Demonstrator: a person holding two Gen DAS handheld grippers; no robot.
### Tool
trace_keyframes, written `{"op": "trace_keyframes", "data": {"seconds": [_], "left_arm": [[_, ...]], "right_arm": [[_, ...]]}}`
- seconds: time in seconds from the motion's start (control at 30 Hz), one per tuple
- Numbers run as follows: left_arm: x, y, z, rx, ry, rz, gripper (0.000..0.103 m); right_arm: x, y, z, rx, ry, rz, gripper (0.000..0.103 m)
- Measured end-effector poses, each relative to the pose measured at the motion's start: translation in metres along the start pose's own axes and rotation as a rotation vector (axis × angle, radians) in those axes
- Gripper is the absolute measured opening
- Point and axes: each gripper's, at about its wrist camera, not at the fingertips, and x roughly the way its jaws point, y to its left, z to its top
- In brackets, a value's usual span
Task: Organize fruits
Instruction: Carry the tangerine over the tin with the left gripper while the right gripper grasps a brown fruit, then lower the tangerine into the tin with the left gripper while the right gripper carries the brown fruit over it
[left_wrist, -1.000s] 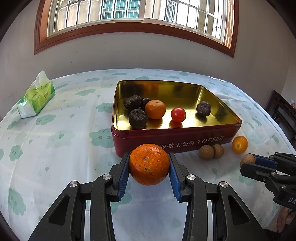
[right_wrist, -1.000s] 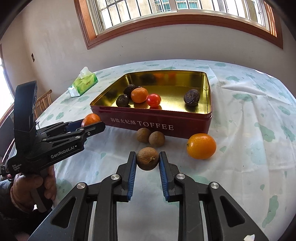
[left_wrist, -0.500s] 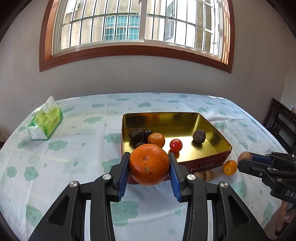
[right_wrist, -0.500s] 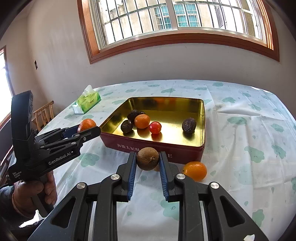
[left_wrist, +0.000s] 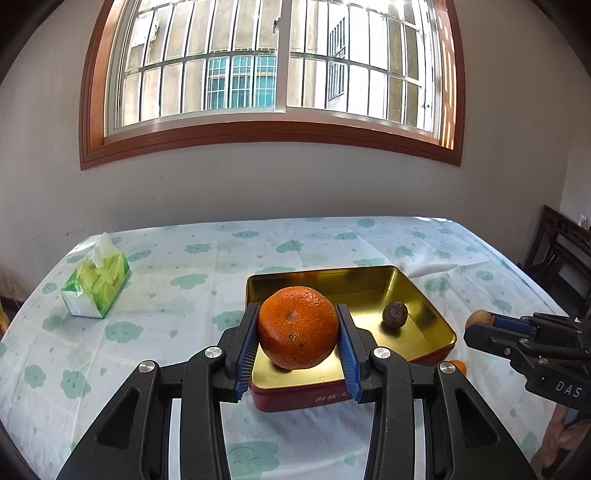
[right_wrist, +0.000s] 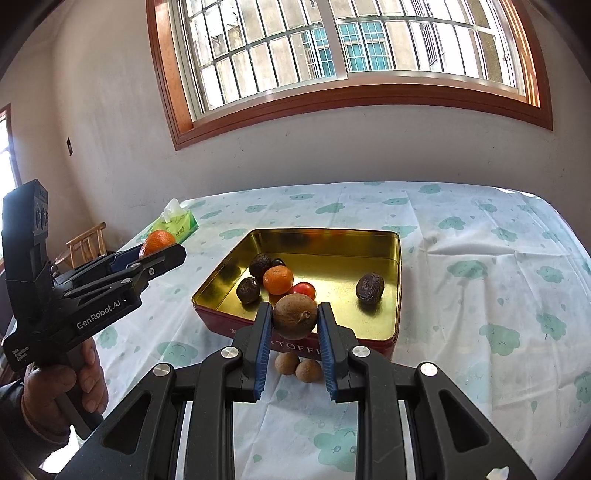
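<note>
My left gripper (left_wrist: 298, 330) is shut on a large orange (left_wrist: 297, 328) and holds it high above the near part of the red toffee tin (left_wrist: 432, 325). My right gripper (right_wrist: 294, 319) is shut on a brown round fruit (right_wrist: 294, 316), lifted above the tin's near wall (right_wrist: 354, 341). In the tin lie several dark fruits, one of them (right_wrist: 370, 287) alone at the right, a small orange (right_wrist: 277, 279) and a tomato (right_wrist: 306, 289). Two brown fruits (right_wrist: 298, 367) lie on the cloth in front of the tin. A small orange (left_wrist: 458, 366) lies at the tin's right.
A green tissue pack (left_wrist: 96, 282) stands at the table's far left. The table wears a pale cloth with green clouds (right_wrist: 480, 295). A dark chair (left_wrist: 561, 254) stands at the right edge, a wooden chair (right_wrist: 86, 243) at the left.
Both grippers have risen well above the table with their fruits still held. The tin now looks smaller and lower in both views.
</note>
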Motion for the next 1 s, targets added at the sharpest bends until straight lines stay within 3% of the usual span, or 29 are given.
{"op": "trace_keyframes", "data": {"seconds": [1.0], "left_arm": [[0.040, 0.003, 0.015, -0.001, 0.021, 0.024, 0.041]], "right_arm": [[0.030, -0.021, 0.021, 0.041, 0.006, -0.004, 0.023]]}}
